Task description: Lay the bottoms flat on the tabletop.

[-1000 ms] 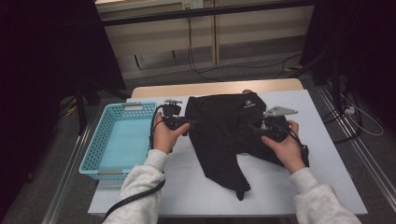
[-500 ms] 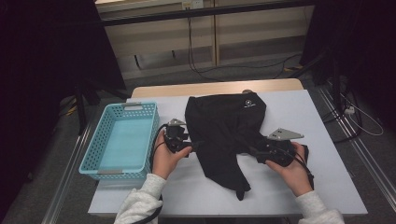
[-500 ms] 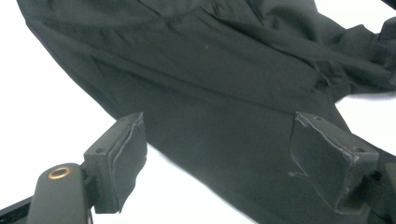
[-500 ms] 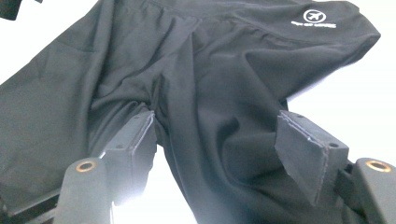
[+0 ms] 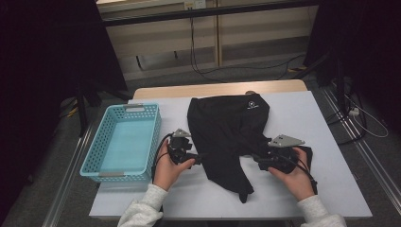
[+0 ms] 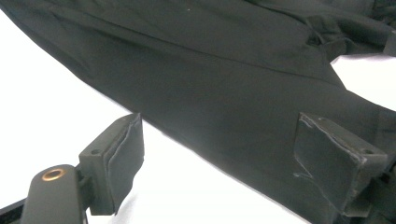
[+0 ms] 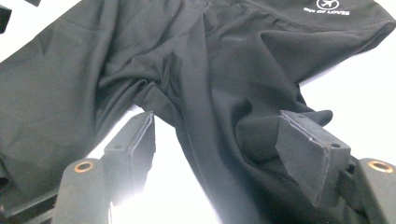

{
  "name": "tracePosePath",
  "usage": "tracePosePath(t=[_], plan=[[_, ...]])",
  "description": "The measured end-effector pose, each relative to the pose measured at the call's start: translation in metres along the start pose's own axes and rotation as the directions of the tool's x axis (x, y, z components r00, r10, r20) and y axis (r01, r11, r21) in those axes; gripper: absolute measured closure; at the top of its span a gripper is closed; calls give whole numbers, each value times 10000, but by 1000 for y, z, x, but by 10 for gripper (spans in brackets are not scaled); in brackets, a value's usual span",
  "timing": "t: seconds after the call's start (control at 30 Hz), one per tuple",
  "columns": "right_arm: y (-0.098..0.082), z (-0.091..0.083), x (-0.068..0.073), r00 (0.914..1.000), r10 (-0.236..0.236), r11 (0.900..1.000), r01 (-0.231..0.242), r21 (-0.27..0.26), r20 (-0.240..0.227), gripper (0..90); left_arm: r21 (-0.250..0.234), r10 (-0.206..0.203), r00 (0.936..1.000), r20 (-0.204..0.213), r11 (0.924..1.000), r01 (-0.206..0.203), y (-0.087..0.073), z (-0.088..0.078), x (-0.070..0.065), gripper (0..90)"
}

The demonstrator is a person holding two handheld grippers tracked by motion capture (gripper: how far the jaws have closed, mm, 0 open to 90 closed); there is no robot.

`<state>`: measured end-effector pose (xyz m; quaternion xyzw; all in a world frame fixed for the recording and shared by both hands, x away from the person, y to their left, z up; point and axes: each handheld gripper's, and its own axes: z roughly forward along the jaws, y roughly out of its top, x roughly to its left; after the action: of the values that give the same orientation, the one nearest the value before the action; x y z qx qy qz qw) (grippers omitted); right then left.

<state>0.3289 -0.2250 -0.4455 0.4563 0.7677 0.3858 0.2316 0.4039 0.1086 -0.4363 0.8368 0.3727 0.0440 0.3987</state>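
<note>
Black fabric garment [image 5: 226,137], a soft pair of trousers or leggings with a small white printed logo [image 5: 251,105] near its far edge, lies crumpled on the white table top [image 5: 326,127], roughly in the middle, one narrow leg trailing toward the person's side. To its left stands a light blue plastic mesh basket [image 5: 124,142], well apart from the cloth.

At the garment's left edge the left gripper [image 5: 196,158], held in the person's left hand [image 5: 168,168], points in from the side. In the left gripper view its jaws have just been opening and stand wide apart; the black cloth [image 6: 224,93] lies between and beyond them, one pad over bare table, the other over the fabric, neither pressing on it. So that claw is released.

On the right side the right gripper [image 5: 257,158], with its grey three-cornered plate [image 5: 286,140] on top, sits in the right hand [image 5: 295,177] at the cloth's other edge. Its jaws have also just been opening; in the right gripper view a fold of cloth [image 7: 210,107] runs up between the two spread pads [image 7: 308,154] without being pinched. It too is released.
</note>
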Motion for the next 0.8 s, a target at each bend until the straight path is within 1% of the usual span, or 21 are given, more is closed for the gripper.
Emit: tracePosePath(t=[0.07, 0.1, 0.13, 0.2, 0.27, 0.33, 0.4, 0.43, 0.47, 0.53, 0.57, 0.6, 0.63, 0.7, 0.73, 0.77, 0.8], plan=[[0, -1, 1, 10000, -47, 10000, 47, 12, -21, 312, -6, 130, 9999, -25, 9999, -130, 1, -2, 0, 165], [0, -2, 1, 9999, -62, 10000, 62, 3, -119, 341, -27, 112, 9999, -8, 9999, -112, 1, -3, 0, 165], [0, -2, 2, 9997, -75, 10000, 75, 12, -241, 366, -113, 128, 9999, -88, 9999, -129, 1, -3, 0, 165], [0, -3, 5, 9990, -111, 9999, 113, 40, -442, 394, -73, 168, 9998, -94, 9998, -168, 2, -5, 0, 165], [0, -3, 9, 9979, -69, 9999, 77, 123, -644, 449, -116, 202, 9996, -184, 9997, -204, 2, -6, 0, 165], [1, -3, 12, 9961, -208, 9997, 217, 101, -856, 485, -133, 247, 9995, -174, 9996, -249, 2, -6, -1, 166], [3, -1, 16, 9951, -328, 9994, 339, 111, -933, 508, -136, 171, 9998, -129, 9998, -173, 1, -4, -3, 167], [3, 0, 18, 9948, -355, 9992, 371, 148, -956, 510, -57, 284, 9993, -253, 9996, -285, 1, -3, -3, 167], [3, 2, 20, 9944, -396, 9990, 413, 158, -977, 514, 10, 278, 9996, -77, 9996, -278, 0, -2, -3, 168], [3, 6, 24, 9925, -497, 9982, 531, 282, -1116, 519, -17, 244, 9996, -114, 9997, -245, -1, 0, -4, 170], [2, 8, 26, 9917, -550, 9977, 593, 339, -1164, 519, 79, 329, 9994, -68, 9994, -329, -1, -1, -4, 170], [2, 9, 28, 9911, -583, 9972, 634, 399, -1201, 517, 0, 283, 9995, -107, 9996, -283, -1, 0, -6, 171], [2, 11, 30, 9905, -637, 9965, 697, 454, -1220, 510, 45, 397, 9992, -103, 9992, -397, -1, 0, -6, 171], [1, 13, 33, 9887, -815, 9947, 887, 523, -1257, 488, -28, 376, 9993, 4, 9993, -376, 0, 3, -10, 174], [1, 14, 33, 9882, -925, 9936, 995, 531, -1221, 462, -82, 391, 9992, 68, 9992, -390, 1, 5, -13, 180], [1, 14, 32, 9887, -954, 9933, 1022, 541, -1154, 445, -49, 630, 9979, 116, 9980, -630, 2, 6, -15, 193], [1, 14, 31, 9900, -887, 9941, 949, 531, -1100, 428, -60, 770, 9968, 222, 9970, -769, 2, 8, -19, 218]])
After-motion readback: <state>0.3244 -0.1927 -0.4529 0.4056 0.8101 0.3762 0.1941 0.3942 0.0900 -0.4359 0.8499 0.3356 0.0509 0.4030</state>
